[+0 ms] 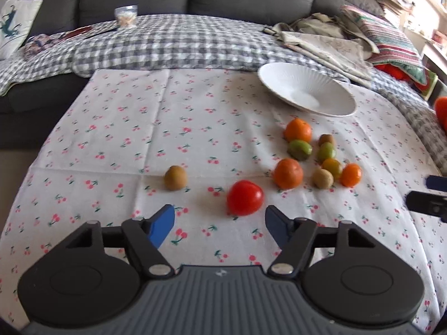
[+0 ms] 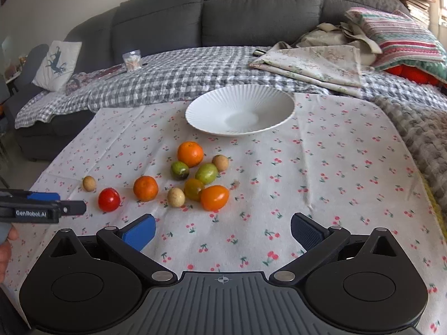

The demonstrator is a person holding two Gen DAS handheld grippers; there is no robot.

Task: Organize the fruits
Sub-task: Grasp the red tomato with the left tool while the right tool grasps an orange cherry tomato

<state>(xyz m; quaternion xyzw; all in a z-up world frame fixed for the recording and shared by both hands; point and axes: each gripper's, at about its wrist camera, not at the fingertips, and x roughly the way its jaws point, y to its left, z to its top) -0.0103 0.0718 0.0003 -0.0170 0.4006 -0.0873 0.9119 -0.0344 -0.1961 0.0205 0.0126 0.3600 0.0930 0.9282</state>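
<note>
I am only starting: the ribbed white ceramic bowl [image 2: 240, 111] near the far edge of the cherry-print tablecloth [image 2: 335, 181] is sitting empty, and every fruit is lying loose in the cloth's middle. My left gripper [image 1: 220, 224] is hanging with jaws apart, nothing between them, just short of the glossy red tomato [image 1: 245, 197]. My right gripper [image 2: 222, 233] is standing wide open and empty. Smooth mandarins [image 2: 190, 153] and a fuzzy brown kiwi [image 1: 175, 177] are waiting.
</note>
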